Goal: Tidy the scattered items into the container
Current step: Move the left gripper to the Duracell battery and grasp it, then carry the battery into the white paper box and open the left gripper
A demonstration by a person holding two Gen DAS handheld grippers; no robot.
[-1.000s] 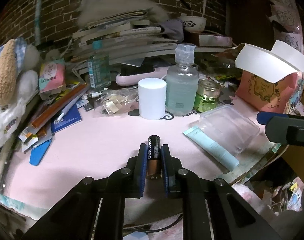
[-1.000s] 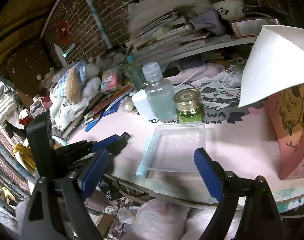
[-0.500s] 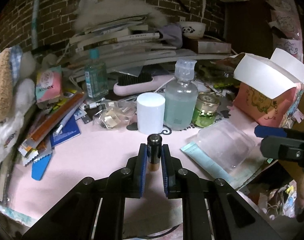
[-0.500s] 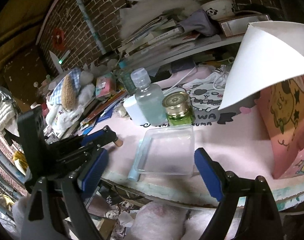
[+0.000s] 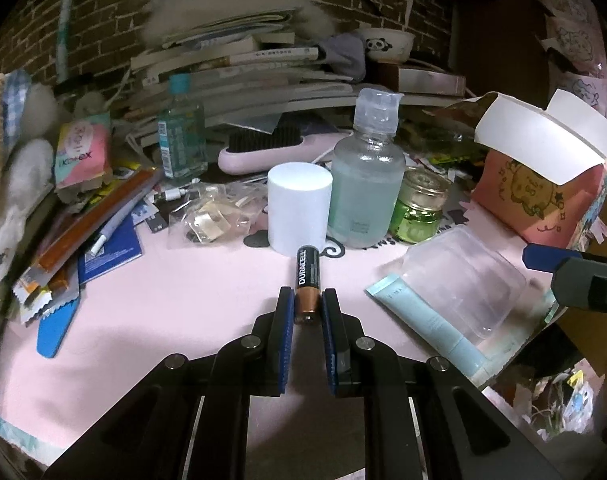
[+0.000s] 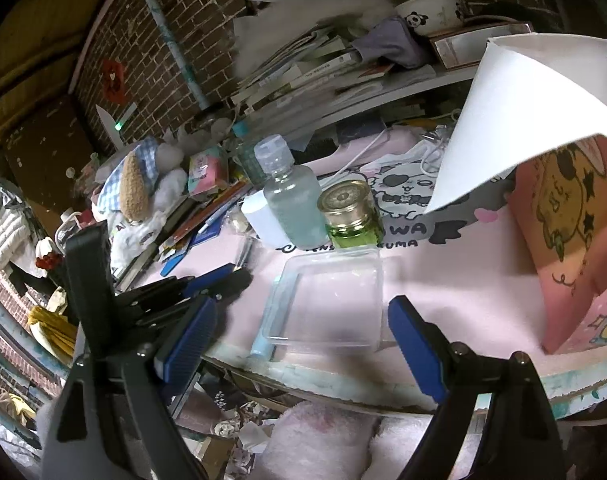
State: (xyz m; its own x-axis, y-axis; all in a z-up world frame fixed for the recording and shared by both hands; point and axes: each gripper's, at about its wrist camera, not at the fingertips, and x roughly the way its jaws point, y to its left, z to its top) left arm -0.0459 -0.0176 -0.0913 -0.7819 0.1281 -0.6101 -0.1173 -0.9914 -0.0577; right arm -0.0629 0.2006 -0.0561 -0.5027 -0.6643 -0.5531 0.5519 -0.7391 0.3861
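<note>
Left gripper (image 5: 307, 304) clamps the battery (image 5: 307, 280) at frame centre for carrying to the clear container (image 5: 463, 284); right gripper (image 6: 299, 328) gapes empty.

The battery's (image 5: 307, 280) lower end sits between the blue pads (image 5: 286, 320) of the left gripper (image 5: 307, 316), so its bottom terminal is hidden. In the right wrist view the battery cannot be seen; the left gripper (image 6: 219, 280) covers it. The clear container (image 5: 467, 284) lies on the pale blue tube (image 5: 419, 316), hiding the tube's far edge; its far wall is blurred. The white cylinder (image 5: 298, 208) hides the lower left of the clear bottle (image 5: 365, 184). The bottle's label print is too small to read. Only a tip of the right gripper (image 5: 583, 276) shows, cut off by the picture's right edge.
</note>
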